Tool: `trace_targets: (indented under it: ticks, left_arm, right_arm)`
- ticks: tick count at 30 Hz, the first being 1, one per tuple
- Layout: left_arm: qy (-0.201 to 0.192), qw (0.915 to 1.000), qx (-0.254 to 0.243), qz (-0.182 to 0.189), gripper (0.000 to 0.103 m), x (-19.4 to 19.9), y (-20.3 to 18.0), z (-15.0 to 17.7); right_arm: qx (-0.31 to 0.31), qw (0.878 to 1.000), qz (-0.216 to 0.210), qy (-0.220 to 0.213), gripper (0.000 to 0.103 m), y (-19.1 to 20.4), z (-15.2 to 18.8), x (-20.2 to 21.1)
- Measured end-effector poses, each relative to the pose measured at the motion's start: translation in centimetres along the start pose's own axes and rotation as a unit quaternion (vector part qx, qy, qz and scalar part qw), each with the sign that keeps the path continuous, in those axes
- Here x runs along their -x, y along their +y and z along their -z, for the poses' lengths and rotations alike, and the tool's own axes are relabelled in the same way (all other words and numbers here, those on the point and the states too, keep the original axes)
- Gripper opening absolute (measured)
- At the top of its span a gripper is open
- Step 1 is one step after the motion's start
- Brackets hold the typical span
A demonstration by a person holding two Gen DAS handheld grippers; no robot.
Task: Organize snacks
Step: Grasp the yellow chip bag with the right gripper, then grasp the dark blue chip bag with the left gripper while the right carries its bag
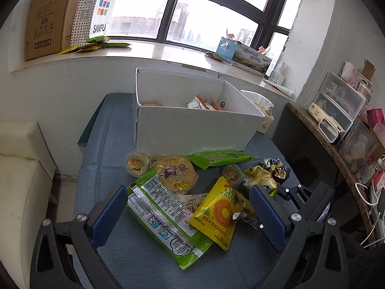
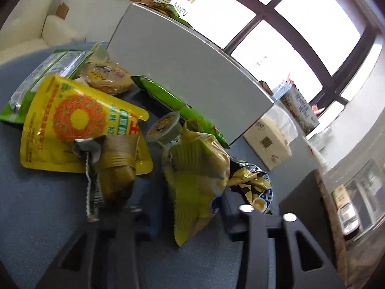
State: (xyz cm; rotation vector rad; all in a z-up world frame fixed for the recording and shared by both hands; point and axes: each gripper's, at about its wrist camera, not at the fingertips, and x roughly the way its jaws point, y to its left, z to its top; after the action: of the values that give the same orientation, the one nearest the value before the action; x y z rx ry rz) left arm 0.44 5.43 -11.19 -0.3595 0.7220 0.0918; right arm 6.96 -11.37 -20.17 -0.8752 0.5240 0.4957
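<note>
Lived-in home room, judging by cream sofa [image 1: 16, 168], windowsill [image 1: 144, 50] cluttered with cardboard box [image 1: 53, 19] and shopping bag [image 1: 101, 7], and tissue box [image 1: 264, 118].

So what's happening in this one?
Someone is sorting snacks off a blue table into a white box that already holds a few. The right tool is clamped on a yellow crinkly snack bag at the edge of the pile. The left tool hangs open over a green packet and a yellow pouch, holding nothing.
</note>
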Motion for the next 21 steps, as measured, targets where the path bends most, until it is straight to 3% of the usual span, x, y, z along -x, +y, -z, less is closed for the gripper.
trace_targets:
  ticks: [4,6,8,11,14,19,21]
  left_arm:
    - [0.000,1.0000,0.004,0.003,0.103,0.0,0.2,-0.1]
    - [0.002,1.0000,-0.003,0.009,0.103,0.0,-0.1,-0.1]
    - [0.004,0.9996,-0.017,0.021,0.103,-0.2,-0.7,-0.3]
    - [0.019,0.9973,-0.053,0.046,0.103,-1.4,-2.4,-0.6]
    - [0.036,0.9898,-0.107,0.088,0.103,-3.0,-5.4,-0.8]
    - [0.090,0.9670,-0.189,0.145,0.103,-8.1,-12.6,-1.3]
    - [0.116,0.9610,-0.206,0.144,0.103,-10.9,-15.1,-1.6]
  right_arm:
    - [-0.089,0.995,-0.044,-0.001,0.026,-3.1,0.1,0.7]
    - [-0.145,0.985,-0.087,-0.004,0.026,-5.2,0.3,1.8]
    - [-0.240,0.956,-0.169,-0.005,0.026,-8.3,1.0,2.6]
    - [-0.315,0.919,-0.235,-0.027,0.025,-12.2,2.1,4.4]
    - [-0.360,0.894,-0.260,-0.052,0.025,-15.3,3.1,6.5]
    - [-0.409,0.881,-0.231,-0.057,0.025,-19.7,5.7,8.6]
    - [-0.427,0.876,-0.217,-0.054,0.025,-20.9,6.9,9.2]
